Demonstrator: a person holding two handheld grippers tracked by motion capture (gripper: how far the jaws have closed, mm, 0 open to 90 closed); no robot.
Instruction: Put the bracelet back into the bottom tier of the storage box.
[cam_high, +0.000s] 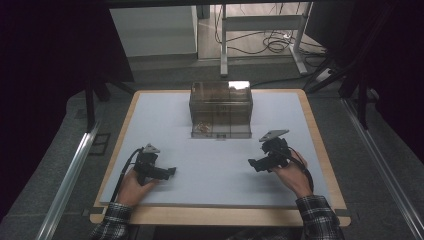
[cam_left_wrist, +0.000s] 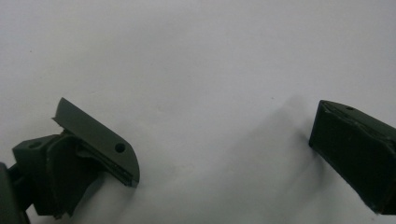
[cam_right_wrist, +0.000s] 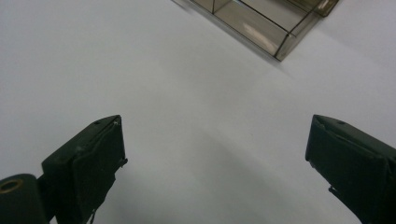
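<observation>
From the high view, a clear brown-tinted box (cam_high: 220, 109) stands at the far middle of the bench (cam_high: 215, 165); its contents are too dim to tell. The left gripper (cam_high: 171, 171) and right gripper (cam_high: 252, 163) hover nearer, pointing inward, well apart from it. In the left gripper view, its fingers (cam_left_wrist: 100, 140) are spread wide over bare bench. In the right gripper view, fingers (cam_right_wrist: 88, 158) likewise released, with the box corner ahead.
</observation>
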